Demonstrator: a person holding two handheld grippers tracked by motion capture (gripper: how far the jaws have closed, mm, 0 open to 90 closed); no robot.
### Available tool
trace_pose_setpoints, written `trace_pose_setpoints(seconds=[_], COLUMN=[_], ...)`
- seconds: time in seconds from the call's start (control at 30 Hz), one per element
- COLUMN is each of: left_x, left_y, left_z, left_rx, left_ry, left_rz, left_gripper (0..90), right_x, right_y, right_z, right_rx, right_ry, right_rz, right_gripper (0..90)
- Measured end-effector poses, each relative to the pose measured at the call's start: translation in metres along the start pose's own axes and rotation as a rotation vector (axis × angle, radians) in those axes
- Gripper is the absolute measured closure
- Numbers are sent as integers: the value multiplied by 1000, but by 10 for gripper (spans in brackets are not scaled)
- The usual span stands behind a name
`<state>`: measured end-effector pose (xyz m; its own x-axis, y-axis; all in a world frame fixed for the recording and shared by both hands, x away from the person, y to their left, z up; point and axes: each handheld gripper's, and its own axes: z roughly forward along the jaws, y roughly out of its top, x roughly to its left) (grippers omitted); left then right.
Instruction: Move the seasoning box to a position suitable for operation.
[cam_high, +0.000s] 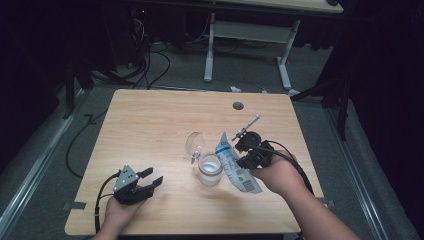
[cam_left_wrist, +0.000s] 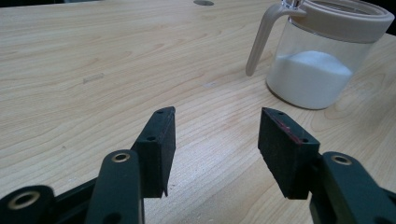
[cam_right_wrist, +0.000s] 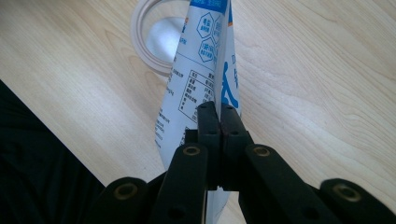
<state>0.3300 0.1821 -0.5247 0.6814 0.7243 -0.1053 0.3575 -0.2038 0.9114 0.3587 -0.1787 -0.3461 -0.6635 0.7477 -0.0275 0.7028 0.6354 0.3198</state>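
Two hand-held grippers over one wooden desk (cam_high: 150, 125).
Right hand-held gripper (cam_high: 248, 161): jaws clenched flat on a white-and-blue printed pouch (cam_high: 236, 165), held tilted with its upper end over the jar; in the right gripper view the pouch (cam_right_wrist: 201, 70) rises from between the pressed jaws.
Left hand-held gripper (cam_high: 148, 180): released, jaws apart, nothing between them, near the desk's front left.
Clear jar (cam_high: 210, 170): mid-desk, part-filled with white powder, hinged lid (cam_high: 195, 142) swung open behind it.
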Motion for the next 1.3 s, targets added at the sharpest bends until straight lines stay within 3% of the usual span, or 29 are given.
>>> trace_pose_setpoints(seconds=[0.43,0.97,1.1,1.3], left_x=[0,0,0,-1], left_y=[0,0,0,0], left_z=[0,0,-1,-2], left_rx=[0,-9,-11,-18], left_ry=[-10,-20,-21,-23], left_rz=[-2,-6,-4,-2], left_gripper=[470,470,470,470], right_x=[-22,-69,-74,-83], right_y=[-9,-30,-34,-38], right_z=[11,37,42,47], right_rx=[28,75,94,77], right_ry=[-37,-73,-73,-91], right_rz=[40,146,164,179], right_gripper=[900,900,899,900])
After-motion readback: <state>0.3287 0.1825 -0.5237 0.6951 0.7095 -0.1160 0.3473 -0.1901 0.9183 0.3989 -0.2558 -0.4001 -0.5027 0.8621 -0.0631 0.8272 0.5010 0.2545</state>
